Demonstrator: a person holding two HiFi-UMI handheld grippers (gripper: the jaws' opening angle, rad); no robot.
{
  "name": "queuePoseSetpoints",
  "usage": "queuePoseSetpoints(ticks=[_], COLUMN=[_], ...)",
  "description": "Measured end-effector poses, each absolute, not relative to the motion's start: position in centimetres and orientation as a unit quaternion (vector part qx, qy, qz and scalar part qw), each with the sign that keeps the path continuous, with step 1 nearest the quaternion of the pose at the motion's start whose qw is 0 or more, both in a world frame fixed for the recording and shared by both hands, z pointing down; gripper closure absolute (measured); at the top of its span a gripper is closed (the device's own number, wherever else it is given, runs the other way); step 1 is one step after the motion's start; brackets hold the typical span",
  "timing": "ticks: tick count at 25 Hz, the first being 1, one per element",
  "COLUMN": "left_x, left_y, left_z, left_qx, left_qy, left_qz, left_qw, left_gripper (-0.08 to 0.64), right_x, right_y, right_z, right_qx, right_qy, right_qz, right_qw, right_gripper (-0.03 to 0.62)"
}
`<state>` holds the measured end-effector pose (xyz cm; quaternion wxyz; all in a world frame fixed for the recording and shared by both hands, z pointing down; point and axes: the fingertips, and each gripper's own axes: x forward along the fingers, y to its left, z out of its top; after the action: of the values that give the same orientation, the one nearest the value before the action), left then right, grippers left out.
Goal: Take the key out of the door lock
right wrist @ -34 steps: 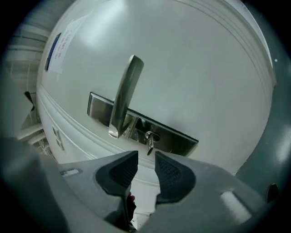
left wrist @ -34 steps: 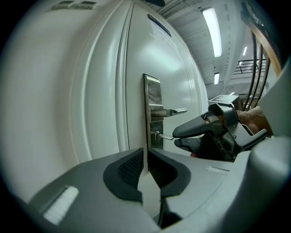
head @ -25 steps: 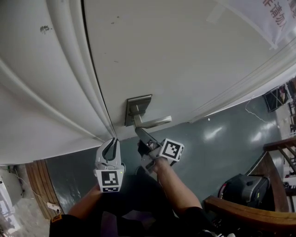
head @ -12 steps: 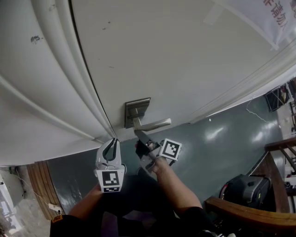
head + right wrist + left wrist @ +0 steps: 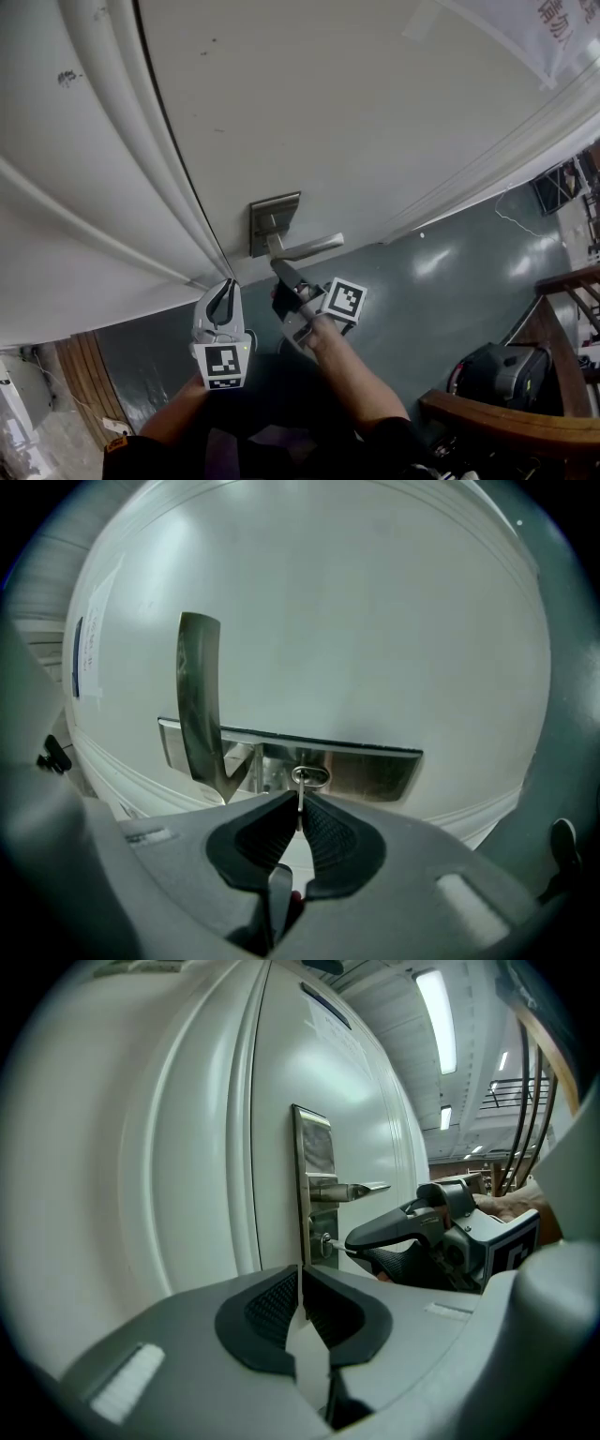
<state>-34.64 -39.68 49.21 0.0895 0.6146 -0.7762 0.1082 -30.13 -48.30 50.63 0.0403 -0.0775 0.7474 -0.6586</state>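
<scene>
Right gripper points level at the brushed-steel lock plate, jaws just closing tight onto the thin silver key in it. Left gripper, jaws together and empty, hovers below-left of the plate.

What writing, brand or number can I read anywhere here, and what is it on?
None can be read.
White sheet on the door: red characters, cut off and blurred.
Marker cubes: black-and-white patterns, no words.
</scene>
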Motion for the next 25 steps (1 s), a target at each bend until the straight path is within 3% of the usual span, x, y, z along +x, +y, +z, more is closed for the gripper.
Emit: queuePoseSetpoints(ticks=[25], left_x=[-31.6], left_y=[-39.2], left_z=[48.9], left_qx=[0.679], left_qy=[-0.722], left_qz=[0.083], left_qw=[0.104], left_gripper=[0.541], right_x=[-23.6], right_y=[-42.7], right_z=[48.9], right_qx=[-0.141], right_qy=[0.767], right_qz=[-0.620], right_qw=[0.079], right_gripper=[0.577])
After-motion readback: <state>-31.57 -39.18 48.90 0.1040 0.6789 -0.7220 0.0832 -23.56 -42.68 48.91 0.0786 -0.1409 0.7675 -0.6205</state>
